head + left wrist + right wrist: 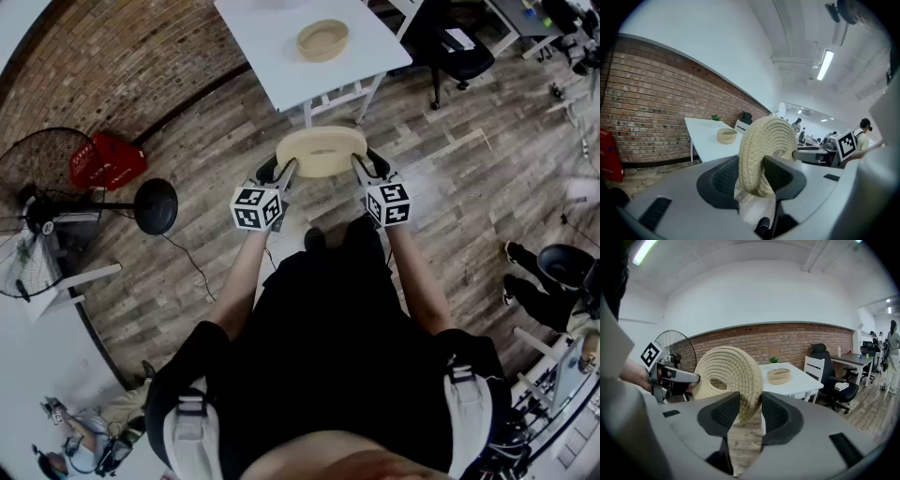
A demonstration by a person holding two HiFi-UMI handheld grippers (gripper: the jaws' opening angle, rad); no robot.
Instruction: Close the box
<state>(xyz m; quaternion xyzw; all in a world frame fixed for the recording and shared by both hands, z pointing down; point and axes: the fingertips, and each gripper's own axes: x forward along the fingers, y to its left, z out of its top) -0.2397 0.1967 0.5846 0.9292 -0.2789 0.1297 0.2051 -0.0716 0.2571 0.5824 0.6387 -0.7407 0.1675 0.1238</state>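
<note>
Floor is wood plank, with a brick wall far left. White table stands at the far side. Pedestal fan and red crate are off to the left, well apart from the work.

Coiled-rope lid is up in the air in front of the person, on the near side of the table and not over it. Coiled-rope box sits open on the table, well apart from the lid.

Left gripper is clamped on the lid's left rim, right gripper on its right rim. Both gripper views show the pads pinching the rope edge, nothing else between them. Two-point hold, opposite sides.

Handling, my read:
- Light, soft-ish coil, not fragile.
- Rough surface, so the pads shouldn't slip.
- It will likely flex a bit, so a single-edge pinch could let it droop.
- Opposite rims is the right place to hold; it keeps the lid level for seating.

Look:
- Lid is a pale tan round disc, rope wound in a spiral, with a thick rim.
- Dark oval spot at its centre: hole or loop, can't tell.
- Box matches: same rope, low round wall, looks empty from above.

Step as I judge it: the carry over to the box. Nothing seated yet.
</note>
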